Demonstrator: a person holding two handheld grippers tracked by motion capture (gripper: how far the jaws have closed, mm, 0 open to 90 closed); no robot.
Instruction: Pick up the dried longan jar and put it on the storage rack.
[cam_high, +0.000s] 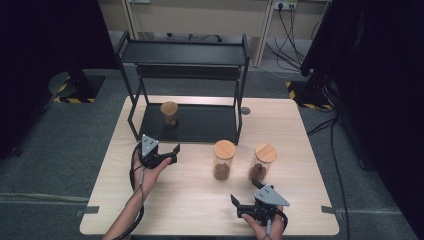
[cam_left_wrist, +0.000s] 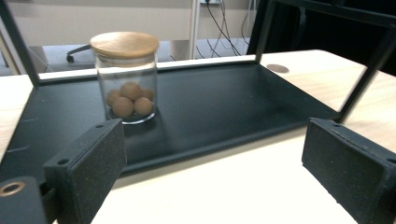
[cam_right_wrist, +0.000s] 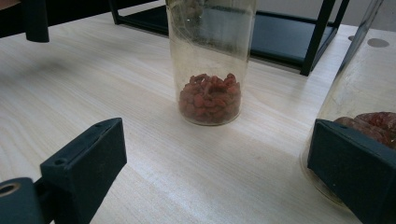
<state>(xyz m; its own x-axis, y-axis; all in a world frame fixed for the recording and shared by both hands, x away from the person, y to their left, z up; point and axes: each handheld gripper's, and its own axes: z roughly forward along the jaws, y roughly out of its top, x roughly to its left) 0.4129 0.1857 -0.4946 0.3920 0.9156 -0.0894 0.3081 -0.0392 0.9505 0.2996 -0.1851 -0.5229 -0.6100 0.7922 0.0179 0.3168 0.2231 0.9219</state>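
The left gripper, jaws apart and empty, hangs in front of the black metal rack, seemingly lined up on the short glass jar of brown balls on the rack's bottom shelf. The right gripper, also spread, faces two bamboo-lidded jars standing before the rack.

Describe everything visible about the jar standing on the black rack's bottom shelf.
The jar is a short clear glass cylinder with a flat, round, light wooden lid seated on top. A few round brown balls lie piled at its bottom; the rest is empty. It stands upright toward the left of the rack's bottom shelf, resting on the shelf alone, apart from the frame posts.
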